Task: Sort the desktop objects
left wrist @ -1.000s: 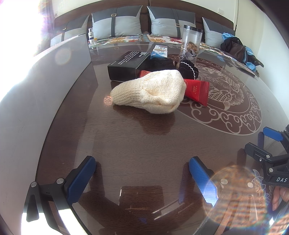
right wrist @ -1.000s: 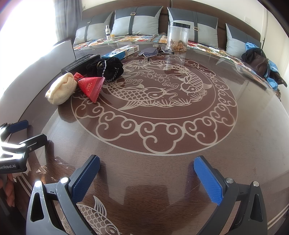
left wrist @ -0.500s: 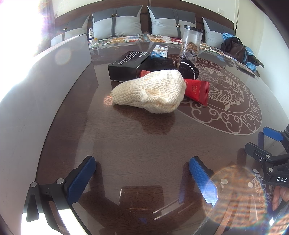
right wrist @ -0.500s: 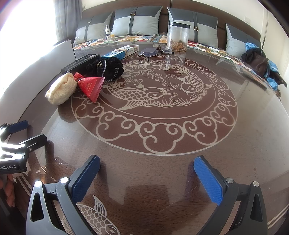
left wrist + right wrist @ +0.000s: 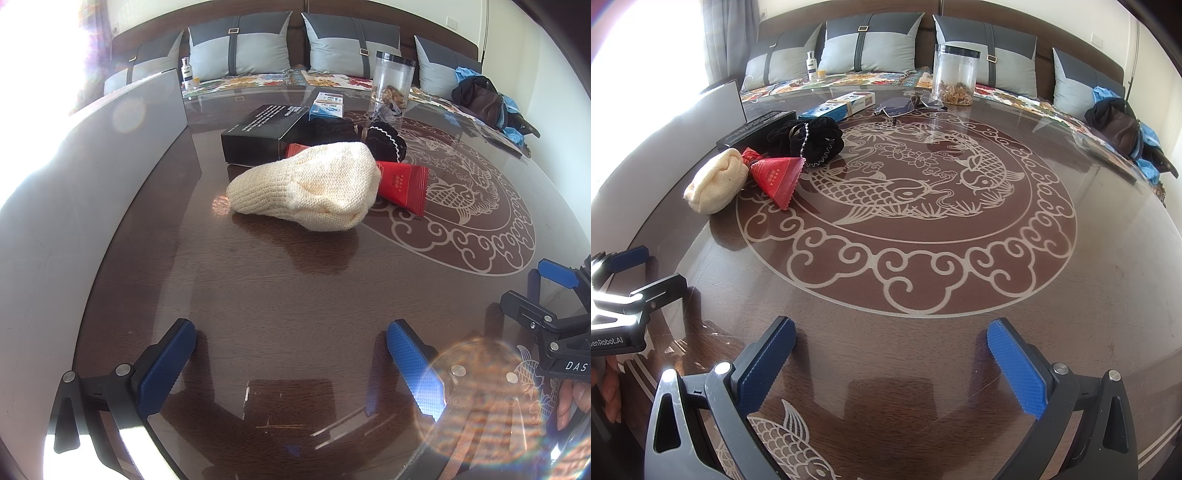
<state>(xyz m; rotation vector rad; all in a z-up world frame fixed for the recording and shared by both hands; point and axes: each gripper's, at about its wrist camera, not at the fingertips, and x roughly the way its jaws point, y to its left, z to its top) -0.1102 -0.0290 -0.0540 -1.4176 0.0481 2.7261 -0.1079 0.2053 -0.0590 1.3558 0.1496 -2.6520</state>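
Note:
A cream knit hat [image 5: 310, 186] lies on the round dark table [image 5: 258, 288], ahead of my left gripper [image 5: 291, 330], which is open and empty. Behind the hat lie a red packet [image 5: 400, 182], a black frilled cloth [image 5: 354, 134], a black box [image 5: 264, 133] and a blue-white box [image 5: 327, 107]. My right gripper [image 5: 890, 332] is open and empty near the table's front edge. In the right wrist view the hat [image 5: 714, 182], red packet [image 5: 777, 175], black cloth [image 5: 807, 138], black box [image 5: 755, 127], blue-white box [image 5: 836, 106] and glasses [image 5: 905, 105] lie at the far left.
A clear jar [image 5: 955, 75] with dried bits stands at the table's back. A grey panel [image 5: 74, 192] runs along the left. A sofa with grey cushions [image 5: 873, 48] and a small bottle [image 5: 811, 66] is behind. Bags [image 5: 1119, 123] lie at the right.

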